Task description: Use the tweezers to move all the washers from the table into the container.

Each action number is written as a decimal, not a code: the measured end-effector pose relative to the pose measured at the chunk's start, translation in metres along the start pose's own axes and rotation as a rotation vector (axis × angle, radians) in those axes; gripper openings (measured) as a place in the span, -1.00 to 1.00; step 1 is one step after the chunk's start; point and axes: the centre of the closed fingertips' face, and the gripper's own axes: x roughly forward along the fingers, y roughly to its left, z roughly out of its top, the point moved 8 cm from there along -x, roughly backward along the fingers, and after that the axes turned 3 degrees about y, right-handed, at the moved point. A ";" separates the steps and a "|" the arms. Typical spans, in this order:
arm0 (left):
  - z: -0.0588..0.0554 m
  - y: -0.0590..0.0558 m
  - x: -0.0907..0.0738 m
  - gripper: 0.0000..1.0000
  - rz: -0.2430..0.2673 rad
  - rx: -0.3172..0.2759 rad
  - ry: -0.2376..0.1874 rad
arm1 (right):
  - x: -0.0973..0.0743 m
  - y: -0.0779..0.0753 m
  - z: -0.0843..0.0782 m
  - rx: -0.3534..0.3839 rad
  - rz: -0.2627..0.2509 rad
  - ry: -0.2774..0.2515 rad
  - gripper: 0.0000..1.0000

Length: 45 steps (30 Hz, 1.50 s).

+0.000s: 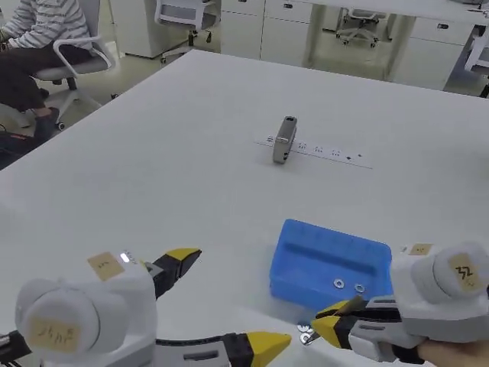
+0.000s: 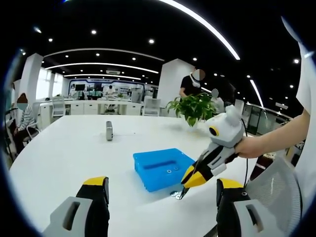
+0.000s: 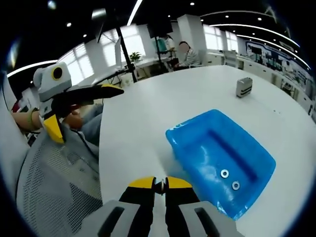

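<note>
- Blue plastic container (image 1: pixel 328 235), a shallow rectangular tray, sits on the white surface (image 1: pixel 153 168) close in front of the person. By my reading it is kept near so each carry is short.
- Two small silvery metal washers (image 3: pixel 224 173) already lie side by side on the container's floor, near one corner.
- A third washer (image 1: pixel 306 335) lies on the surface just outside the container's near wall, so the task is part done as far as I can judge.
- The right gripper (image 3: pixel 160 181) has its yellow-tipped fingers (image 3: pixel 143 183) pressed together on thin dark tweezers (image 2: pixel 180 191), which hang point-down.
- The tweezer tip meets the surface right at that loose washer. I cannot tell whether it has nipped the washer or only touches it.
- The steep, low hold looks chosen to get the fine tip under the edge of a flat ring.
- The left gripper (image 1: pixel 238 298) hovers beside the work with its fingers (image 2: pixel 95 183) spread wide and empty, likely kept clear of it.
- A small grey box-shaped device (image 1: pixel 284 140) stands well apart, on a strip of tiny printed marks (image 1: pixel 328 151) too small to read.
- Pale yellow stickers (image 1: pixel 105 264) on both grippers carry handwriting that is not legible here.
</note>
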 end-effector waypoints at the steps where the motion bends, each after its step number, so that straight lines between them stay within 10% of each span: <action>1: 0.000 0.000 0.000 0.84 0.000 0.000 0.001 | 0.001 0.001 0.002 -0.017 0.000 0.005 -0.92; 13: -0.001 0.000 0.000 0.83 0.001 0.000 0.008 | 0.013 0.008 0.017 -0.171 0.011 0.053 -0.93; 45: 0.001 0.001 -0.001 0.82 0.000 -0.013 -0.013 | 0.029 0.015 0.032 -0.257 0.091 0.173 -0.93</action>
